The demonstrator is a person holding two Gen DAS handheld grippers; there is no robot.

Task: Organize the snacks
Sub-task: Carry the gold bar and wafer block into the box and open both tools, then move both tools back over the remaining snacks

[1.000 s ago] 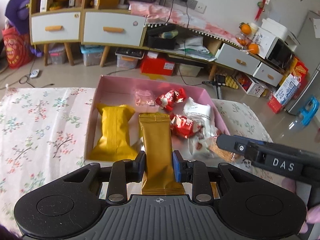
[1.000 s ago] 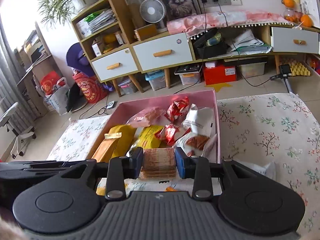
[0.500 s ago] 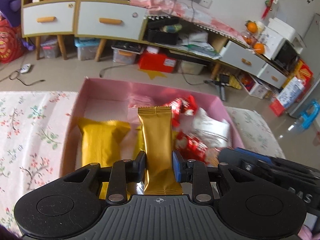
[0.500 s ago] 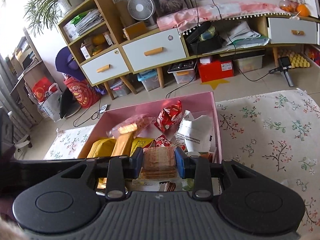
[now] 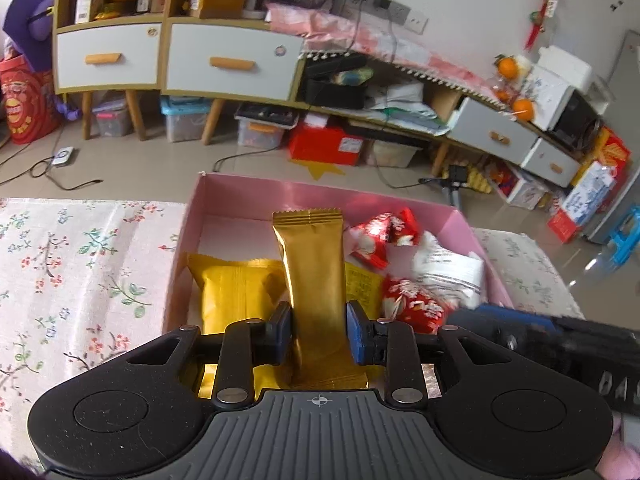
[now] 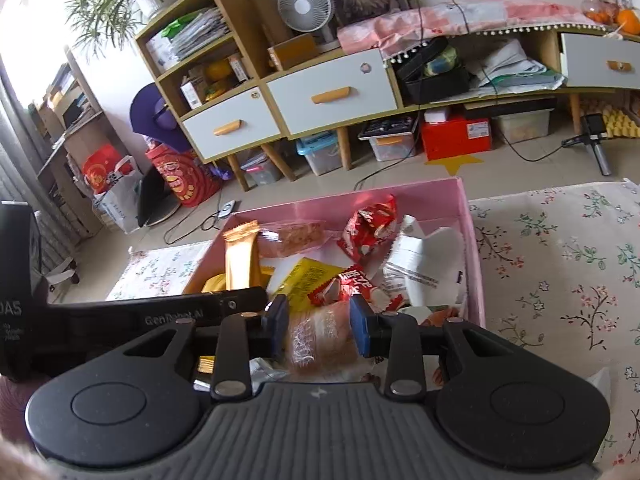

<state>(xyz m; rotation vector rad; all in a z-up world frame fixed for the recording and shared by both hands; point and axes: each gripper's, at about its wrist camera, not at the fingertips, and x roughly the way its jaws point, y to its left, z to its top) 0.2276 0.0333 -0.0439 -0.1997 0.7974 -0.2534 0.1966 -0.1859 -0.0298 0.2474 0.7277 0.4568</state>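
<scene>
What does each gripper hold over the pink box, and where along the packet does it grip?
The left gripper pinches the gold bar packet near its lower end. The right gripper clamps the clear-wrapped brown snack by its sides, across its far end.

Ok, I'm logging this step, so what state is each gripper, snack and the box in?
left gripper: shut on gold bar
gold bar: held upright over the box
right gripper: shut on clear-wrapped cake
clear-wrapped cake: held at the box's near edge
pink box: open, lidless, snacks inside
yellow packet: lying flat in box
</scene>
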